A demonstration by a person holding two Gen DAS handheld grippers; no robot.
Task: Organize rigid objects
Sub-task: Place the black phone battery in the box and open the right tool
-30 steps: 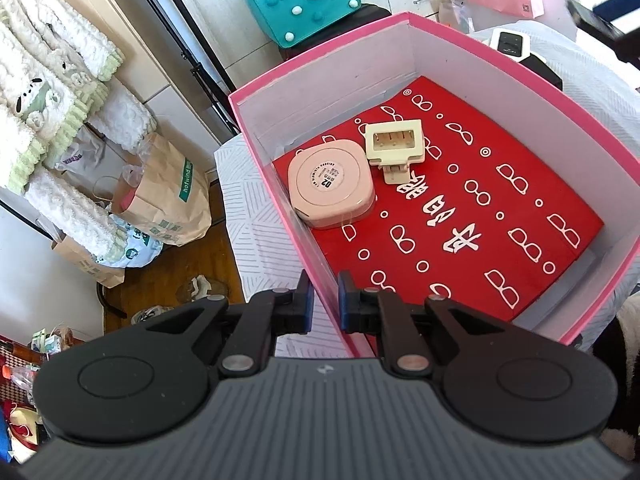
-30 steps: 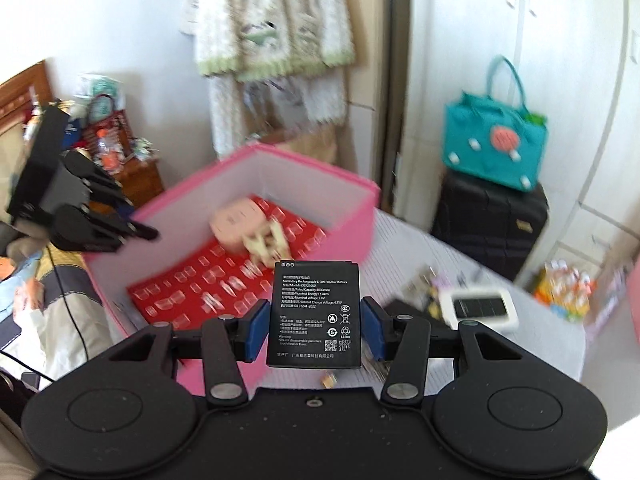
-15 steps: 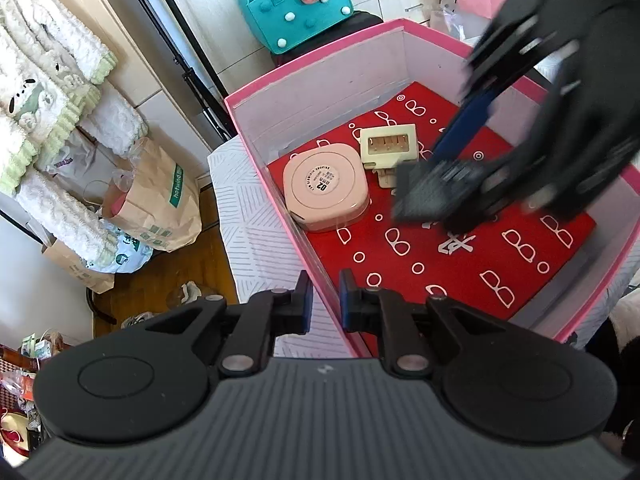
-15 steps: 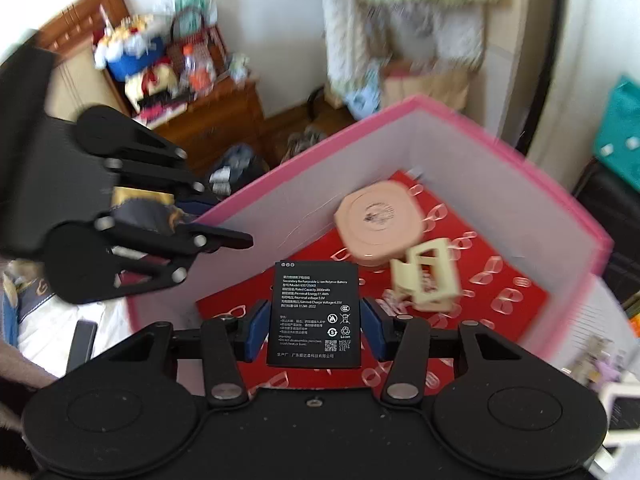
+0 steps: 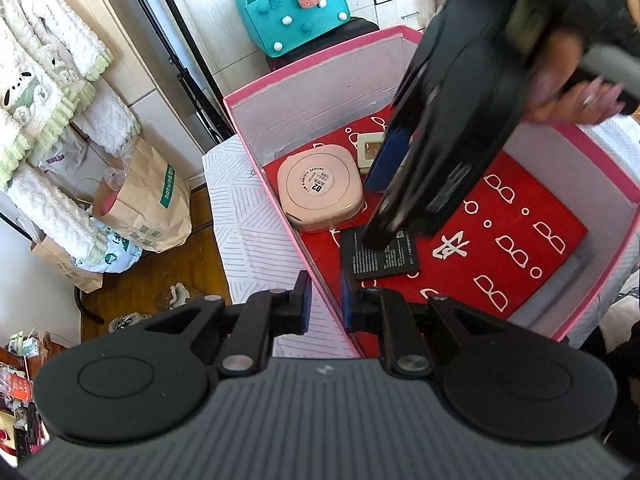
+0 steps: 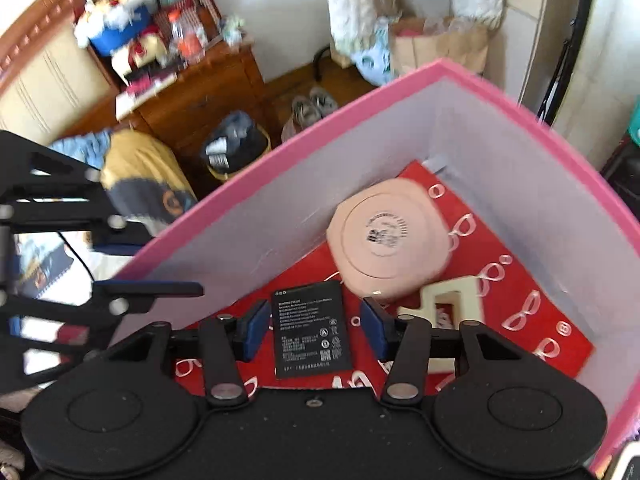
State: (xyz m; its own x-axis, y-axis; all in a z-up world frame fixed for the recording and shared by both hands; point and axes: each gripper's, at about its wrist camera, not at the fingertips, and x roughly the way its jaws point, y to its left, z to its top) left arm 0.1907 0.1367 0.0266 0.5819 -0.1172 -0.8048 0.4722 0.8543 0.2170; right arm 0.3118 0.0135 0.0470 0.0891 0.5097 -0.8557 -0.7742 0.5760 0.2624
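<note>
A pink box (image 5: 320, 68) with a red patterned lining holds a round pink case (image 5: 320, 190) and a cream plug adapter (image 5: 370, 150). A black phone battery (image 5: 378, 254) lies flat on the lining near the box's left wall. My right gripper (image 6: 316, 328) reaches down into the box and straddles the battery (image 6: 310, 328). Its jaws are open, with a small gap at each pad. My left gripper (image 5: 325, 306) is shut on the near part of the box's left wall. The case (image 6: 390, 244) and the adapter (image 6: 444, 304) lie just beyond the battery.
The box stands on a white striped cloth (image 5: 248, 240). A teal handbag (image 5: 294, 8) sits behind it and paper bags (image 5: 148, 200) stand on the wooden floor at the left. A person's hand (image 5: 568, 88) holds the right gripper. A wooden cabinet (image 6: 192, 92) stands beyond.
My right gripper came down into the box with the battery and let go of it; the battery now lies on the red lining. My left gripper has not moved.
</note>
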